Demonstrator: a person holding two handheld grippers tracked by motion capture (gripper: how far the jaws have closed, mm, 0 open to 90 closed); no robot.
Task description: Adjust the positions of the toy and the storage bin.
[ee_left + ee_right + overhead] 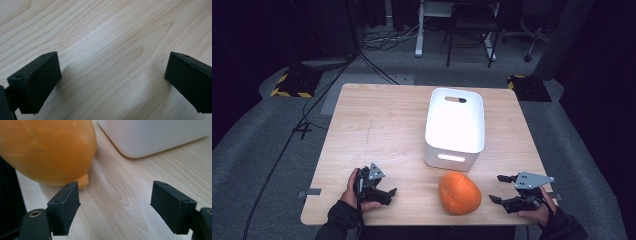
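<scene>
On the light wooden table point(377, 125), the left gripper point(384, 192) rests near the front edge, jaws wide apart and empty. To its right lies a round orange pumpkin-like object point(459, 192), just in front of the white plastic bin point(455, 122). Further right, the right gripper point(502, 188) is wide open, holding nothing, the orange object near its jaws.

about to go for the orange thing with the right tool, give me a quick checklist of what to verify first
1. Right tool open: ok, jaws spread wide with nothing between them.
2. Left tool open and out of the way: ok, jaws apart over bare table, left of the orange object.
3. Orange object free to grasp: ok, it lies on the table just in front of the white bin.
4. Path to it clear: ok, bare wood between right tool and object.
5. Jaws wide enough for the object: cannot tell.
6. Bin empty: cannot tell, its inside is glared white.
</scene>
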